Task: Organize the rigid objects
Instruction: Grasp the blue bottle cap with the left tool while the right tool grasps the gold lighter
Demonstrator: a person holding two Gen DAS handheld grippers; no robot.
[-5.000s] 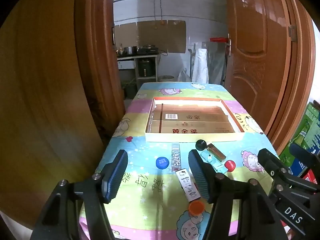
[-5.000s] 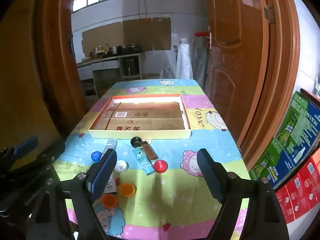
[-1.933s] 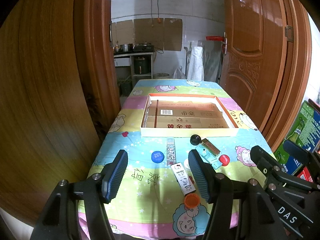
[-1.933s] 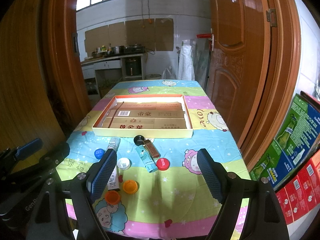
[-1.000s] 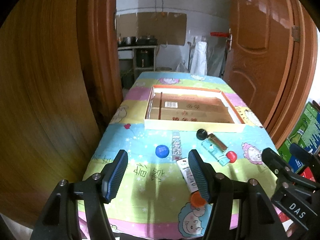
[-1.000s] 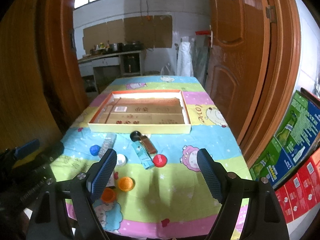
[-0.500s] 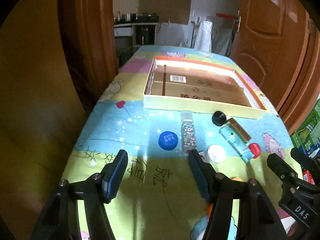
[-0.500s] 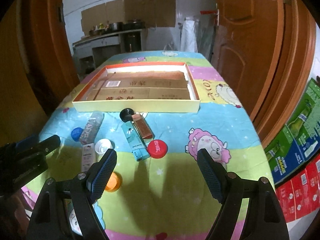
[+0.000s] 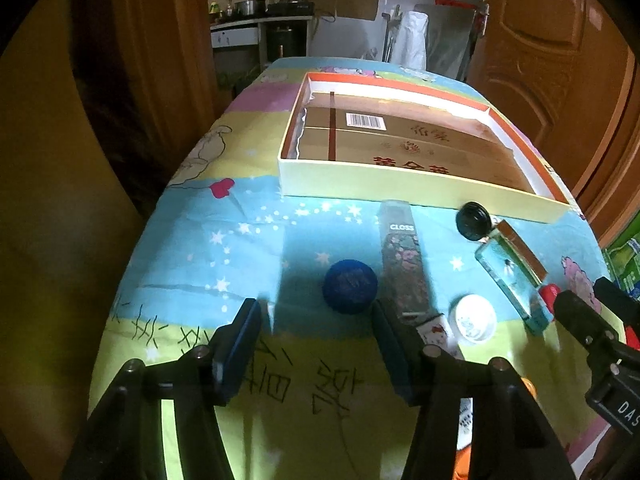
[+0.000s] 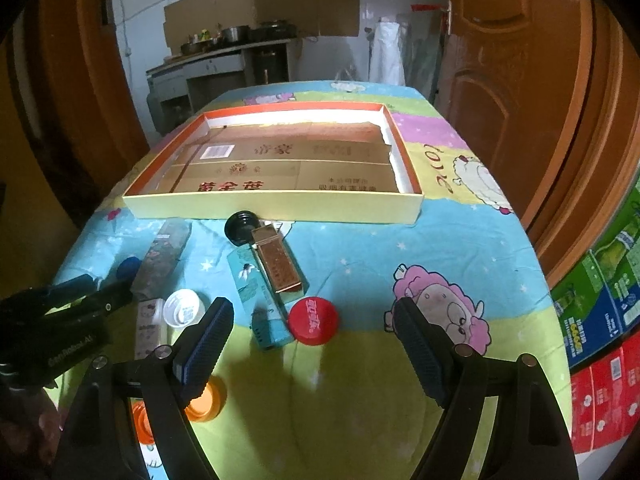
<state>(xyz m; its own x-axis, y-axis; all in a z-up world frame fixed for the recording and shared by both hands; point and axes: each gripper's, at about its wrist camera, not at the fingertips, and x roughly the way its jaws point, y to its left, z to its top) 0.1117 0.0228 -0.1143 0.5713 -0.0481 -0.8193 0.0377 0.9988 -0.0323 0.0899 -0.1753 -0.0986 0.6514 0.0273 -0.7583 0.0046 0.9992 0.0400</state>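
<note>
My left gripper [image 9: 316, 330] gapes wide, holding nothing, the blue cap [image 9: 350, 286] just beyond its fingertips. My right gripper [image 10: 314, 334] is equally spread and empty, with the red cap [image 10: 314, 321] between its fingers, untouched.

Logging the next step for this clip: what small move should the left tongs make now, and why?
Probably ease the left tongs forward and down around the blue bottle cap. They are open and empty, the cap lies just ahead between their fingers, and the cardboard tray beyond holds none of the loose items.
</note>
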